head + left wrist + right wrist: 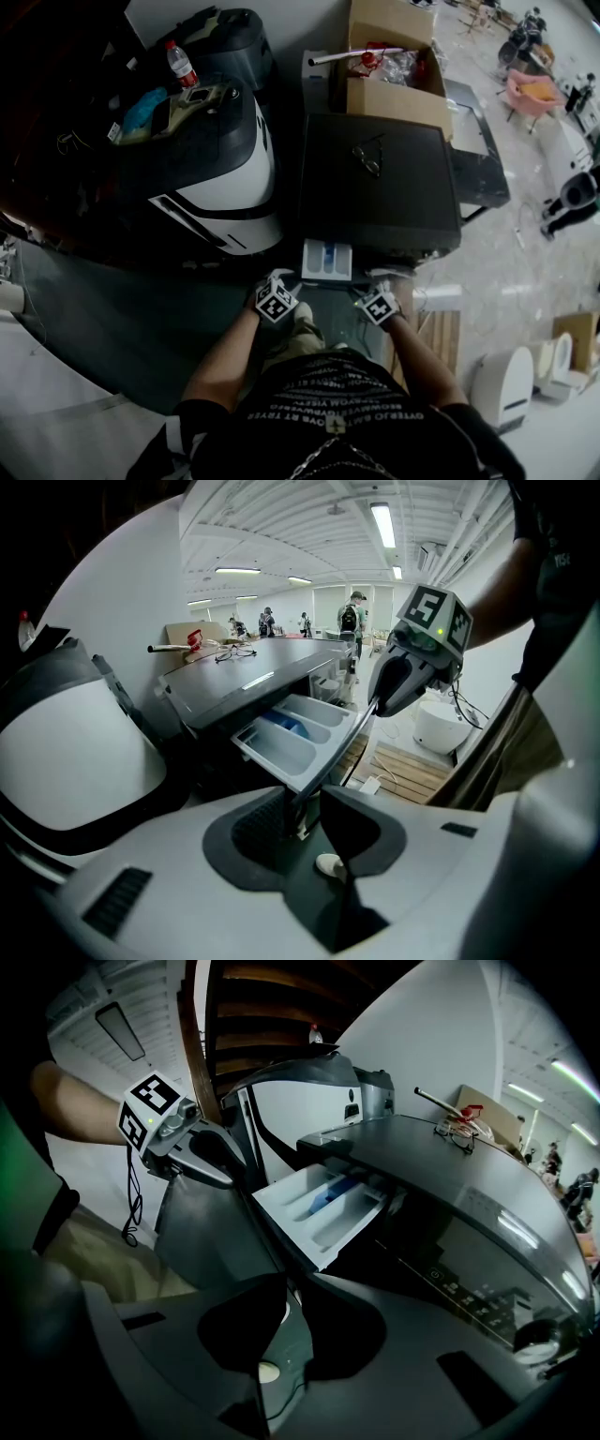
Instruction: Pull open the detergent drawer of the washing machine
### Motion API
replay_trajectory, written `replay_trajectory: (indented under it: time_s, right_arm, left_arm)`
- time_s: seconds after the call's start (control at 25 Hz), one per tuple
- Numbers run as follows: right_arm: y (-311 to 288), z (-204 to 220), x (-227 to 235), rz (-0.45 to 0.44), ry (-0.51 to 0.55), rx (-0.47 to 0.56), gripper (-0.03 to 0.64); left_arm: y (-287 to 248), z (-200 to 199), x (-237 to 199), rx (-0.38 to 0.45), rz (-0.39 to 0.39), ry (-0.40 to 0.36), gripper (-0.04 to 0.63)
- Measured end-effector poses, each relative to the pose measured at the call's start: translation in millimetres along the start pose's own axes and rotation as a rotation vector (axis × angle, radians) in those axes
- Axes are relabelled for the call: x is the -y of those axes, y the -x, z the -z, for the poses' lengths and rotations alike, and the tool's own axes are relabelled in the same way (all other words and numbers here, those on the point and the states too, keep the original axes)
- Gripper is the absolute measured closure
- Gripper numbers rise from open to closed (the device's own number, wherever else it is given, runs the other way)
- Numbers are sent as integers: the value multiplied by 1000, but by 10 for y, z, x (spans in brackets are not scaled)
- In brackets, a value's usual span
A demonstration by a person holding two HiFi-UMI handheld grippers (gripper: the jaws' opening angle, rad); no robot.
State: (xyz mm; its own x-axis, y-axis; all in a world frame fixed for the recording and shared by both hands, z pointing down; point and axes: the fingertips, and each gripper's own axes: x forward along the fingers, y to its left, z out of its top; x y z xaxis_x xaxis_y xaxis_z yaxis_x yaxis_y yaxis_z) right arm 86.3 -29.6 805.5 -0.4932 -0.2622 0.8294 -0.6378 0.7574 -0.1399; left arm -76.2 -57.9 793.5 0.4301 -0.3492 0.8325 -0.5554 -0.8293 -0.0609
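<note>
Head view: left hand-held gripper, right hand-held gripper, both tight on detergent drawer; glasses atop washing machine.

The detergent drawer stands out, its front pinched between the jaws.

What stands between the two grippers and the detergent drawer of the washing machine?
Nothing visible does. The detergent drawer already stands pulled out, and its front edge sits between the fingers of the left gripper and of the right gripper.
</note>
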Motion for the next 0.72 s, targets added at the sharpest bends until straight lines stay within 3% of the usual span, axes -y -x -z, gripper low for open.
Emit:
replay_trajectory:
  time_s: [0.48,0.72]
  right_arm:
    - [53,-38,6,-7,-2,19,563]
    - [197,-105,51,4,-16,60,541]
  left_arm:
    - [16,32,-21,11,-9,48,469]
    - [247,-172,-116,127,-47,152,469]
